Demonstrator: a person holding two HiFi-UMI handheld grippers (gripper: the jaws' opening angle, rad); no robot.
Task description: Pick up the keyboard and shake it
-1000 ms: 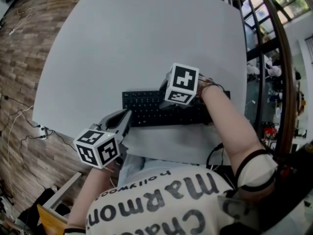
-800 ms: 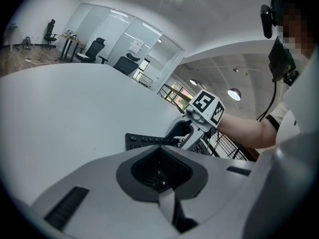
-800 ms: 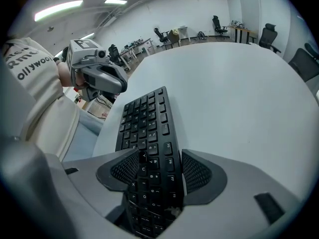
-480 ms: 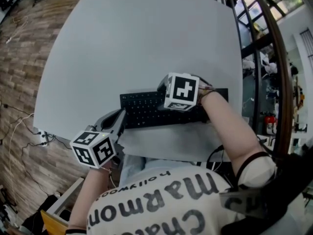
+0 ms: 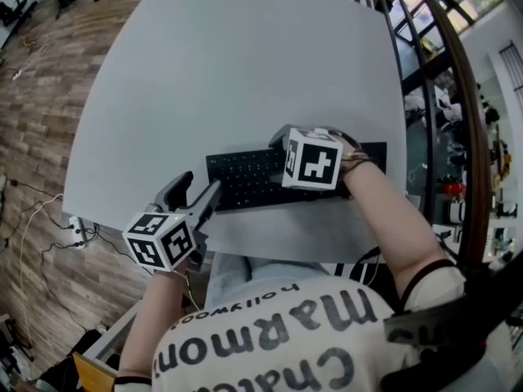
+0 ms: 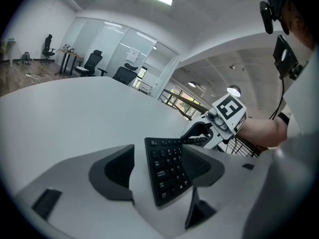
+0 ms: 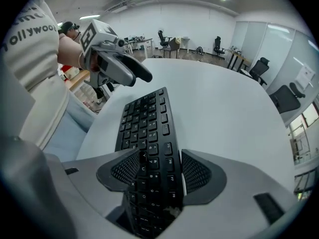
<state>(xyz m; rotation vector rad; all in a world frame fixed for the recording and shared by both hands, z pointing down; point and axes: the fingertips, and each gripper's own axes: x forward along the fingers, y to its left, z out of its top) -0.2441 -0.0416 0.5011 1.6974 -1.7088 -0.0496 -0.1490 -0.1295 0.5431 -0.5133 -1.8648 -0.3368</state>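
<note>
The fingers of my left gripper [image 6: 157, 152] stand wide apart, having just been opening, and hold nothing. The left end of the keyboard [image 5: 245, 178] lies between them. The left pad is clear of it, with bare table showing in the gap, and the right pad sits close beside its edge. This gripper reaches in low over the near edge of the table [image 5: 229, 72], and its marker cube [image 5: 161, 241] hangs just past that edge. The keyboard is black and flat. It lies lengthwise across the near part of the pale grey round table, in front of me, with the rest of the tabletop bare. Further right, the fingers of my right gripper [image 7: 159, 158] point steeply down over the right half of the keyboard. They are spread wide and closed across its depth, one textured pad against each long edge, with rows of keys filling the space between them. At the far right, beyond the table, a dark curved railing [image 5: 458, 96] runs past.
</note>
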